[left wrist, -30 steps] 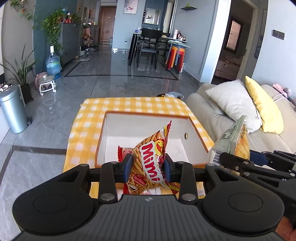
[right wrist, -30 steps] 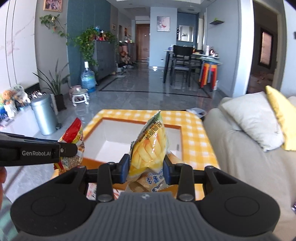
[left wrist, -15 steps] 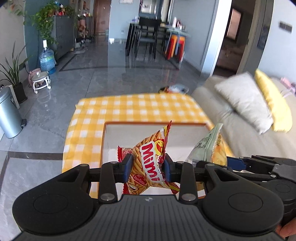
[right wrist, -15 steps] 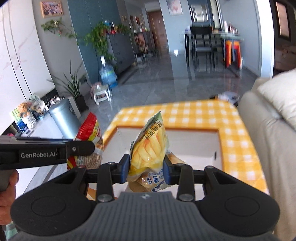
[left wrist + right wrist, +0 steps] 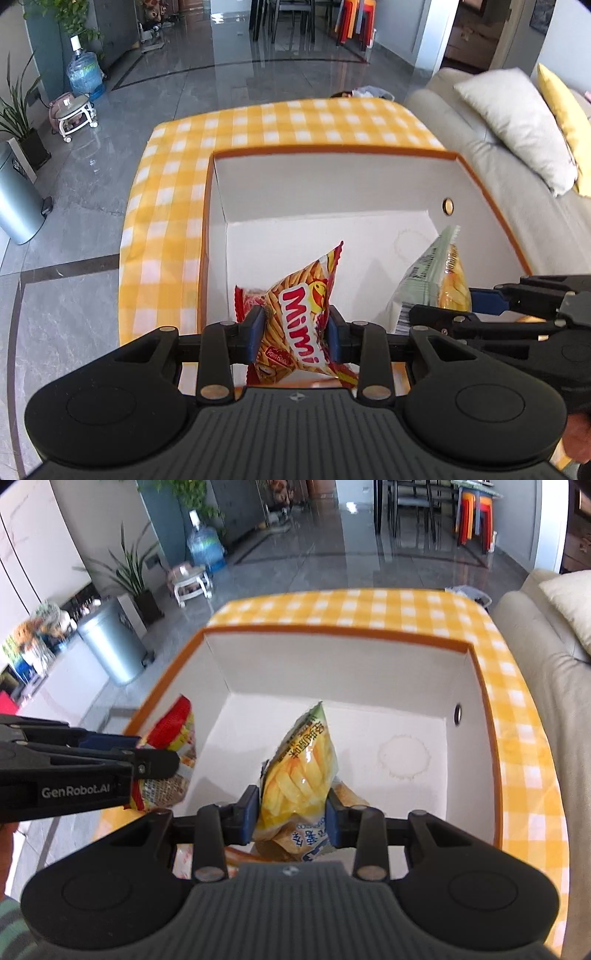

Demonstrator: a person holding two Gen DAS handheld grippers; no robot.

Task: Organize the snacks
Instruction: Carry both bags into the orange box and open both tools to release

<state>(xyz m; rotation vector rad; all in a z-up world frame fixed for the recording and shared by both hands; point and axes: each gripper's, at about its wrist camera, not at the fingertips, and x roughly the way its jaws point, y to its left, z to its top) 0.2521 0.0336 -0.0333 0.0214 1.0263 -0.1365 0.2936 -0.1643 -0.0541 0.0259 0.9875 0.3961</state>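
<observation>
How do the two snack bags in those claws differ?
The Mimi snack bag is red and orange with bold white lettering; the yellow chip bag is yellow with a green top and Chinese print. The left gripper holds the Mimi bag, the right gripper the yellow one. Both are clamped over the white box.

My left gripper (image 5: pixel 292 334) and right gripper (image 5: pixel 291 816) hang side by side, angled downward, each with jaws clamped on something.
</observation>
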